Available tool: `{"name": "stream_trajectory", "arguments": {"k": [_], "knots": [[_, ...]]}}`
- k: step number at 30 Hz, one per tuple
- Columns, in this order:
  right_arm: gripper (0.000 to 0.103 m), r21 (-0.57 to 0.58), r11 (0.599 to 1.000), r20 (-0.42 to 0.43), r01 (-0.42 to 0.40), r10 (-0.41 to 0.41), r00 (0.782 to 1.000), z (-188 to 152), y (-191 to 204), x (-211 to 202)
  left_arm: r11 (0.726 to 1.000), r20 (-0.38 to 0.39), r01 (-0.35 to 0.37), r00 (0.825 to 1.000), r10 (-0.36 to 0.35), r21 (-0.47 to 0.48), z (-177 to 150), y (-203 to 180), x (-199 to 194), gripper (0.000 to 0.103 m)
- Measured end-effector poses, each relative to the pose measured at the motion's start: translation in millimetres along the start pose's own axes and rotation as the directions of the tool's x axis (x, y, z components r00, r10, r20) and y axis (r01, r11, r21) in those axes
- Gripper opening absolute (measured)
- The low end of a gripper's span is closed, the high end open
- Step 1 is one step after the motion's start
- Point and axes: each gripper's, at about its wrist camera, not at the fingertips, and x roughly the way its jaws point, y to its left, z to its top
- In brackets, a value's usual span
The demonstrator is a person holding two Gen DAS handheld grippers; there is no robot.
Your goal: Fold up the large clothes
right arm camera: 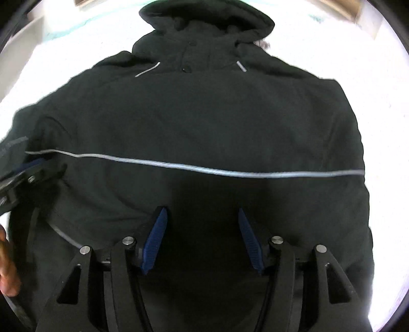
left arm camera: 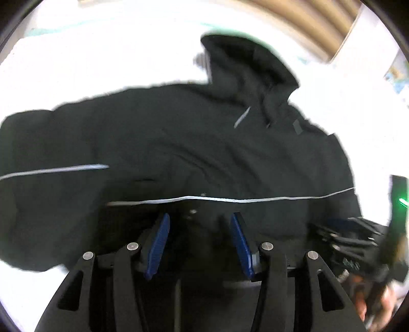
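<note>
A large black hooded jacket (right arm camera: 204,115) with a thin grey reflective stripe across it lies spread on a white surface, hood at the far end. It also fills the left wrist view (left arm camera: 179,143). My right gripper (right arm camera: 202,217) hovers open over the jacket's lower middle, holding nothing. My left gripper (left arm camera: 199,222) is open over the jacket's lower part, holding nothing; it also shows at the left edge of the right wrist view (right arm camera: 33,168), by the jacket's left side. The right gripper shows blurred at the right edge of the left wrist view (left arm camera: 358,237).
The white surface (right arm camera: 378,84) shows around the jacket on all sides. A tan wooden edge (left arm camera: 319,23) runs along the far right. A person's hand (right arm camera: 7,268) shows at the left edge.
</note>
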Motion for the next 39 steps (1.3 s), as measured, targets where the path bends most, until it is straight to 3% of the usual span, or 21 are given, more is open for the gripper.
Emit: {"name": "stream_trajectory", "arguments": {"k": [2,4,5,8,10,11,13,14,15,16,18,20,21,24,26,28,29,31,34,36,39], "knots": [[0.061,0.003,0.999,0.036,-0.052,0.052,0.998,-0.4,6.6,-8.6,1.0,0.061,-0.002,0.998,0.003,-0.012,-2.9,24.3,-34.1,0.052],[0.062,-0.033,0.999,0.146,0.0,0.005,0.989,-2.9,14.6,-12.9,0.997,0.109,-0.043,0.993,0.049,-0.056,-11.2,59.2,-67.9,0.052],[0.065,-0.063,0.997,0.215,0.037,-0.022,0.976,-5.7,18.0,-9.4,0.991,0.138,-0.084,0.986,0.098,-0.102,-17.6,88.8,-88.0,0.052],[0.078,-0.07,0.995,0.266,0.073,-0.052,0.962,-16.4,16.4,17.5,0.948,0.168,-0.209,0.953,0.253,-0.238,-33.2,162.4,-122.1,0.052],[0.08,-0.044,0.998,0.335,0.043,-0.026,0.942,-30.3,9.1,14.5,0.891,0.17,-0.264,0.923,0.344,-0.37,-47.8,225.4,-142.6,0.052],[0.083,-0.045,0.998,0.335,0.042,-0.025,0.942,-30.2,2.0,15.5,0.846,0.179,-0.281,0.901,0.396,-0.453,-56.7,257.3,-152.8,0.052],[0.084,-0.051,0.998,0.334,0.033,-0.014,0.942,-32.3,1.3,14.9,0.735,0.189,-0.31,0.84,0.509,-0.603,-74.4,302.1,-167.5,0.052],[0.086,-0.05,0.998,0.336,0.026,-0.007,0.942,-34.0,0.8,14.4,0.68,0.199,-0.291,0.814,0.545,-0.673,-83.7,325.1,-173.3,0.052],[0.086,-0.05,0.999,0.338,0.022,-0.004,0.941,-36.9,-2.4,12.6,0.638,0.22,-0.216,0.818,0.532,-0.739,-94.3,354.4,-175.7,0.052],[0.087,-0.05,0.999,0.34,0.021,-0.003,0.94,-36.2,-3.0,16.1,0.628,0.235,-0.163,0.833,0.501,-0.761,-100.4,372.2,-177.9,0.052],[0.087,-0.058,0.998,0.343,0.021,0.0,0.939,-32.5,-0.4,21.7,0.652,0.312,-0.007,0.874,0.372,-0.758,-99.0,401.0,-163.2,0.052],[0.088,-0.059,0.998,0.344,0.021,0.001,0.939,-32.7,1.4,20.0,0.663,0.314,0.04,0.901,0.299,-0.747,-86.2,407.7,-139.3,0.052],[0.088,-0.059,0.998,0.344,0.02,0.002,0.939,-34.3,1.3,18.2,0.648,0.297,0.034,0.906,0.302,-0.761,-83.5,416.4,-129.3,0.052],[0.089,-0.058,0.998,0.345,0.013,0.007,0.939,-29.0,1.4,19.5,0.648,0.334,0.05,0.885,0.324,-0.76,-77.7,420.2,-116.5,0.055],[0.089,-0.058,0.998,0.347,0.014,0.007,0.938,-29.9,1.9,19.1,0.656,0.327,0.023,0.88,0.344,-0.754,-68.0,413.5,-107.5,0.055],[0.09,-0.06,0.998,0.351,0.017,0.005,0.936,-29.1,2.6,20.4,0.677,0.338,0.0,0.866,0.368,-0.736,-63.8,404.1,-110.3,0.038],[0.09,-0.06,0.998,0.352,0.016,0.006,0.936,-29.2,2.6,20.7,0.688,0.349,0.002,0.863,0.365,-0.726,-66.7,404.2,-111.2,0.023],[0.091,-0.06,0.998,0.354,0.015,0.007,0.935,-29.8,2.5,20.9,0.721,0.377,-0.02,0.842,0.386,-0.693,-59.8,388.6,-121.6,0.019],[0.091,-0.061,0.998,0.356,0.013,0.01,0.935,-30.2,2.1,21.2,0.807,0.458,-0.052,0.801,0.385,-0.588,-44.7,344.5,-149.3,0.017],[0.091,-0.062,0.998,0.356,0.012,0.011,0.934,-30.3,1.9,21.1,0.859,0.507,-0.058,0.786,0.354,-0.509,-27.2,310.9,-164.6,0.017],[0.092,-0.063,0.998,0.357,0.006,0.017,0.934,-29.7,1.6,22.3,0.92,0.557,-0.068,0.778,0.29,-0.385,-8.1,253.6,-179.3,0.017]]}}
